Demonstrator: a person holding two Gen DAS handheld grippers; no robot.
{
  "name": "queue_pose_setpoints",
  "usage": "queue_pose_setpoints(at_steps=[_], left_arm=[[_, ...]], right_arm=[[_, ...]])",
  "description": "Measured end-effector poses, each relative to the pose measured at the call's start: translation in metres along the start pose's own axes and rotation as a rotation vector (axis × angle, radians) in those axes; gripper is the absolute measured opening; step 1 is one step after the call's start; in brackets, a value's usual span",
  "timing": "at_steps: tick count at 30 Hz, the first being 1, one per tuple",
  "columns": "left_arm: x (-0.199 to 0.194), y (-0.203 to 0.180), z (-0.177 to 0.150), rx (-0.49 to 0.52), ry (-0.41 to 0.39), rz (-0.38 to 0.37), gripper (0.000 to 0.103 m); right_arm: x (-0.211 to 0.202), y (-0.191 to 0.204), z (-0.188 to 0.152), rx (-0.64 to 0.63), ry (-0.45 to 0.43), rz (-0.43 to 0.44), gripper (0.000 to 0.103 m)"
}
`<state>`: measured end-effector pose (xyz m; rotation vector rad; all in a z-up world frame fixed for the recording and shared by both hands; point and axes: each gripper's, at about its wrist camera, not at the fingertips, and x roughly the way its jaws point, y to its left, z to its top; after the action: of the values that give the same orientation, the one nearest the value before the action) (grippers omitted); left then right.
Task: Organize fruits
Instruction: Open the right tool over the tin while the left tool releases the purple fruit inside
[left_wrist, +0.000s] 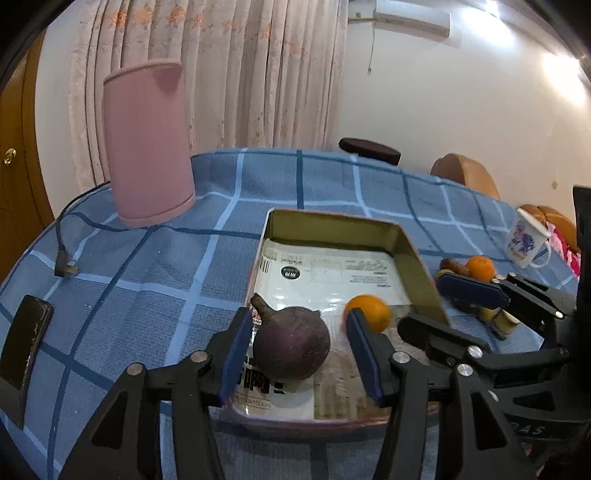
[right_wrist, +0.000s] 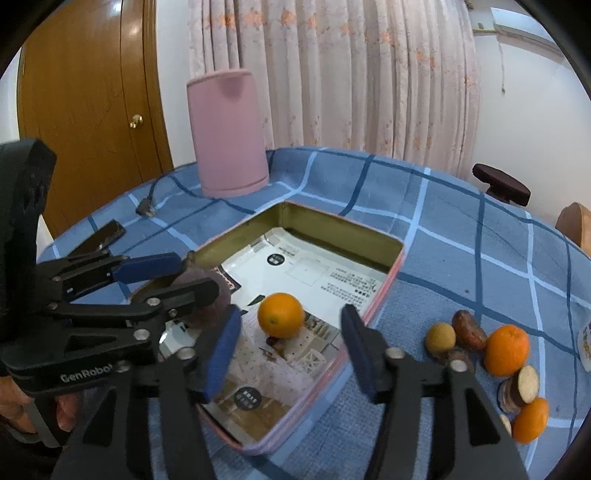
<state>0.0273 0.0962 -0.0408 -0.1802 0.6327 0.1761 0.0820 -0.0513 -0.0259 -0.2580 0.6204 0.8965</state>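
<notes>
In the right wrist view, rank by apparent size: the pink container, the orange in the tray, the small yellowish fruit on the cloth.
1. pink container, though farthest away.
2. orange in the tray.
3. small yellowish fruit, at similar distance to the orange, so truly smaller.

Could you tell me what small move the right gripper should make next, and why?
Probably swing the open right gripper rightward to the large orange on the blue checked tablecloth. One orange and the dark purple fruit already lie in the rectangular tin tray; others remain outside.
</notes>
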Motion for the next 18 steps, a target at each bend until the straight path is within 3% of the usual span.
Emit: queue_pose_setpoints(at_steps=[3, 9, 18], left_arm=[[-0.018, -0.006, 0.003, 0.003, -0.073, 0.02, 0.086], [-0.03, -0.037, 0.005, 0.052, -0.125, -0.032, 0.087], [-0.014, -0.093, -0.003, 0.141, -0.084, -0.105, 0.087]], right_arm=[[-0.019, -0.005, -0.006, 0.016, -0.036, -0.006, 0.081], [-0.057, -0.028, -0.028, 0.028, -0.071, -0.108, 0.082], [-0.097, -0.102, -0.055, 0.168, -0.091, -0.331, 0.082]])
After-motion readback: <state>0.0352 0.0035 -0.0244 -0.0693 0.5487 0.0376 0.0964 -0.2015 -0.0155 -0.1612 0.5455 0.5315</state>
